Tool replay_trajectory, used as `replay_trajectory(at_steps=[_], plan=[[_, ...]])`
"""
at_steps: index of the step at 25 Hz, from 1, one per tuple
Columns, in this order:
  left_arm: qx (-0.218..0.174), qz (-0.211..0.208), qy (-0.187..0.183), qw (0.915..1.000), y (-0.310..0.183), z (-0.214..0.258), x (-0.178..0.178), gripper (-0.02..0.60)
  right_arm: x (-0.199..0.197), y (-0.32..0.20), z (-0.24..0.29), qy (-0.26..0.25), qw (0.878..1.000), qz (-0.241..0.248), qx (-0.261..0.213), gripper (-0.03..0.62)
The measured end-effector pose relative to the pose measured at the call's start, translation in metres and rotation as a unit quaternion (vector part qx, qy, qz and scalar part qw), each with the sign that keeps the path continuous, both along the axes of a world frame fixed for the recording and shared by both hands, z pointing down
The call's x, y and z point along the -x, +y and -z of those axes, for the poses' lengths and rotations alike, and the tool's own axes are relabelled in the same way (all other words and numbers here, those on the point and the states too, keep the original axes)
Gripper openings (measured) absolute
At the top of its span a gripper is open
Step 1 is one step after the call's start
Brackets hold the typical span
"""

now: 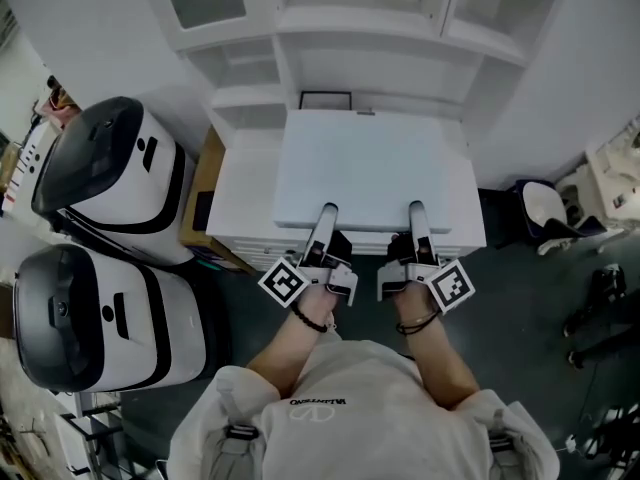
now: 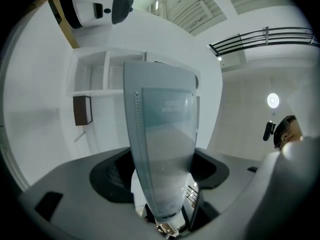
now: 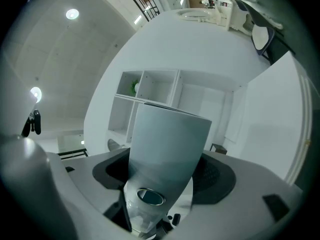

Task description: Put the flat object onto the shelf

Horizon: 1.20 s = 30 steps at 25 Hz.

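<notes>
shirt (image 1: 350,373): VALENTINO; left gripper (image 1: 327,210), right gripper (image 1: 416,206): fingers (image 1: 322,233) clamp white board (image 1: 370,168)

Two grippers (image 1: 327,210) (image 1: 416,208), one flat object (image 1: 370,168), two machines (image 1: 115,173) (image 1: 95,318)

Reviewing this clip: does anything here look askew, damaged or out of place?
Nothing stands out. The flat white object is held about level by its near edge, with the left gripper and the right gripper clamped on it side by side, squared up to the white shelf unit ahead. No damage or spill shows.
</notes>
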<state>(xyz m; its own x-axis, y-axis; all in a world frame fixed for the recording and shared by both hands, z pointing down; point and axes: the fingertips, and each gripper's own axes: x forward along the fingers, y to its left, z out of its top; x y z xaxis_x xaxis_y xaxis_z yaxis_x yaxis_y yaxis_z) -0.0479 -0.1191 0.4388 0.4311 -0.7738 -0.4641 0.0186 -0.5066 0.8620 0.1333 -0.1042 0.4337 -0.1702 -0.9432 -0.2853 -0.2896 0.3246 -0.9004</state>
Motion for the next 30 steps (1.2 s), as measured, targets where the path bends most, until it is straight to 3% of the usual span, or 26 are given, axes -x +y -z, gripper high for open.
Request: replay_trajectory(at_steps=[13, 30], plan=[[-0.006, -0.024, 0.007, 0.9997, -0.081, 0.020, 0.036, 0.324, 0.037, -0.070, 0.021, 0.002, 0.999, -0.032, -0.015, 0.353], [-0.036, -0.001, -0.004, 0.9994, -0.132, 0.078, 0.016, 0.324, 0.015, -0.131, 0.078, -0.016, 0.998, -0.014, -0.066, 0.353]])
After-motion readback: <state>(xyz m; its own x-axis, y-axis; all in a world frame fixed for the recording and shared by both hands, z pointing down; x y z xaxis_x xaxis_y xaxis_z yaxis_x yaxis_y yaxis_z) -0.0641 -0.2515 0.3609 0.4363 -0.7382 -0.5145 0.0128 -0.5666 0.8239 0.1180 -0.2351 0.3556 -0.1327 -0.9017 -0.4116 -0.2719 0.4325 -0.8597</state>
